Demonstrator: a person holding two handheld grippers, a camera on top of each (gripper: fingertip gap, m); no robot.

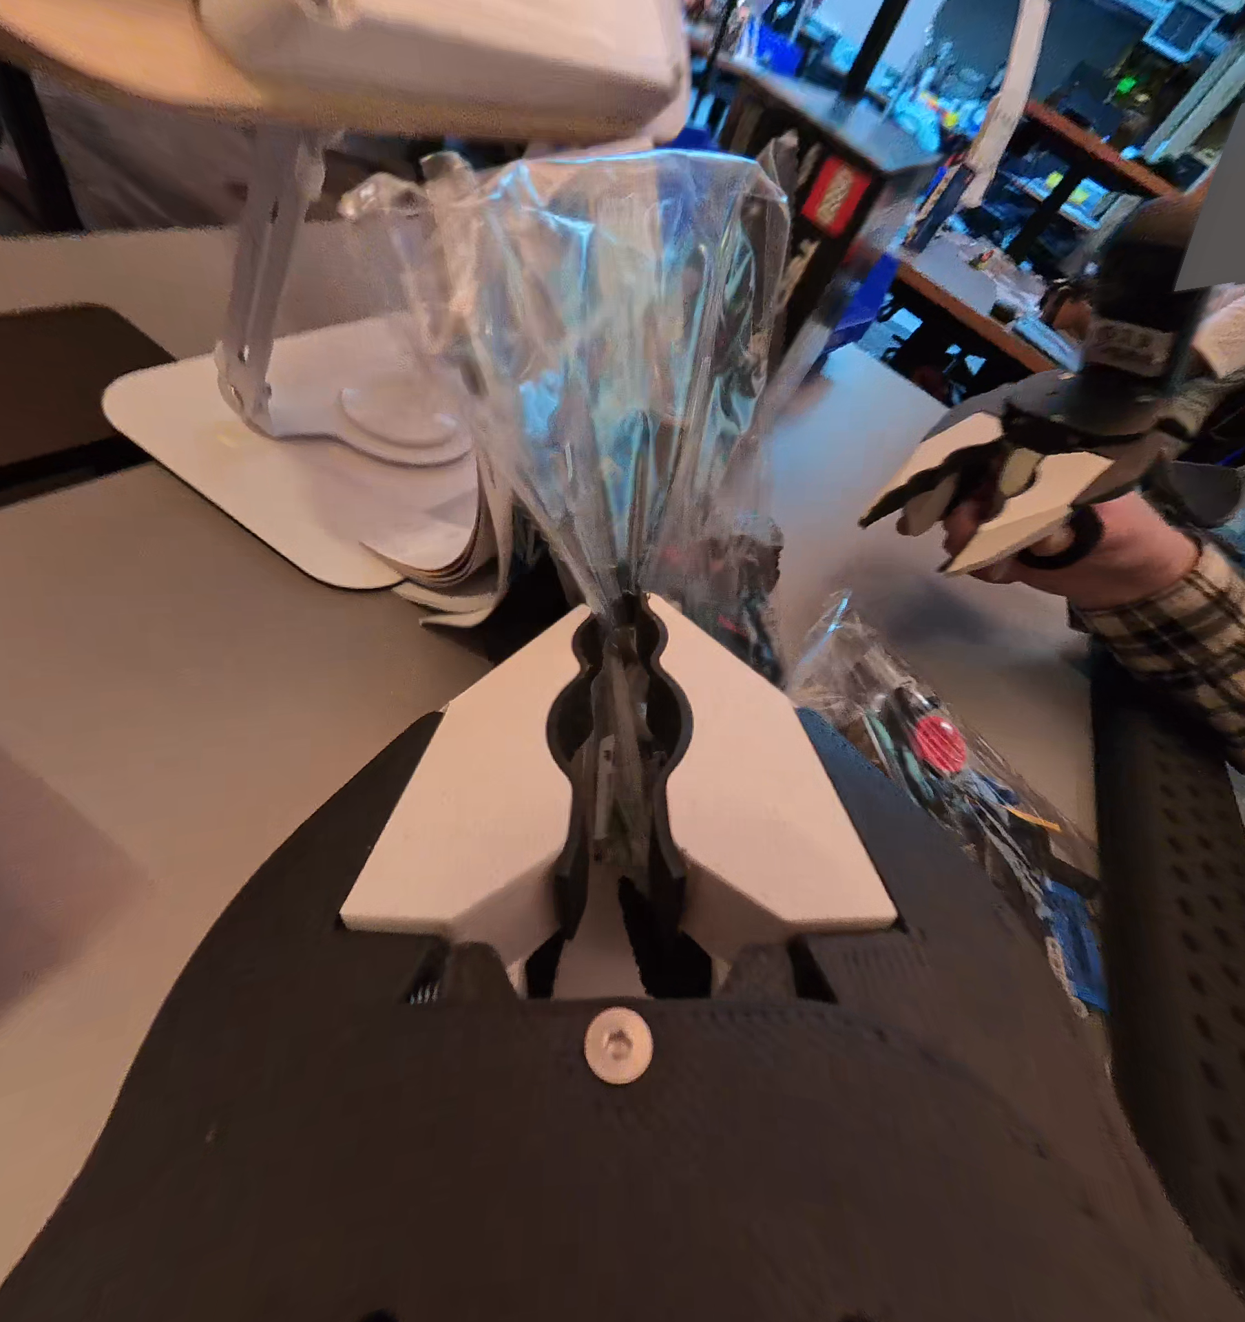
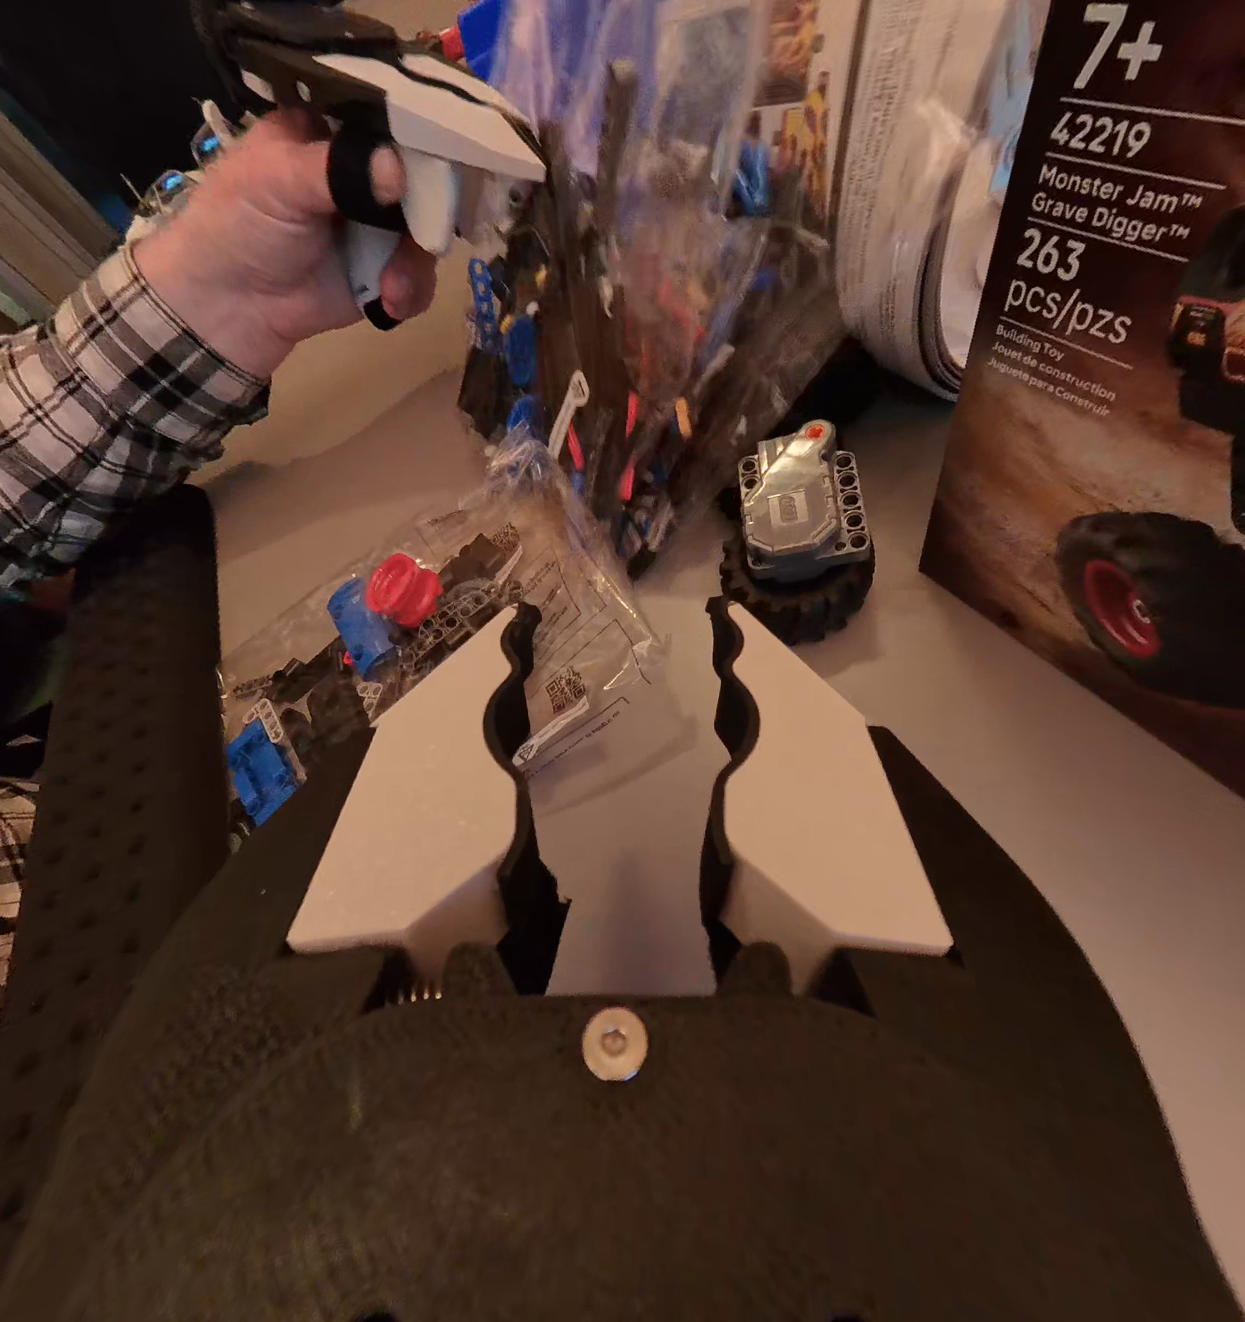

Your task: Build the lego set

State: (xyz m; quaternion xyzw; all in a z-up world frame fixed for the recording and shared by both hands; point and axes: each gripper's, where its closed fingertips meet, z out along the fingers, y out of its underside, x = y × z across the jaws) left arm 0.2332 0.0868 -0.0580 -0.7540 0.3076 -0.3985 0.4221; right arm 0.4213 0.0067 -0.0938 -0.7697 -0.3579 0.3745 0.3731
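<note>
My left gripper (image 1: pixel 623 608) is shut on the gathered edge of a clear plastic bag (image 1: pixel 605 343) of lego parts and holds it up off the table. In the right wrist view the same gripper (image 2: pixel 534 154) pinches that bag (image 2: pixel 627 300) at the top, with dark, blue and red parts hanging in it down to the table. My right gripper (image 2: pixel 623 615) is open and empty, low over the table, with its fingers over a second clear bag (image 2: pixel 426 629) of blue, red and black parts. It also shows in the left wrist view (image 1: pixel 913 536), off to the right.
A grey motor block (image 2: pixel 798 501) sits on a black tyre (image 2: pixel 806 608) beyond my right fingertips. The lego box (image 2: pixel 1120 400) stands at the right. A white stand base (image 1: pixel 283 443) and stacked booklets (image 1: pixel 448 579) lie at the left. A black perforated mat (image 1: pixel 1192 930) lies by the person's plaid sleeve (image 1: pixel 1192 644). There is about 20 cm between the tips of the two grippers.
</note>
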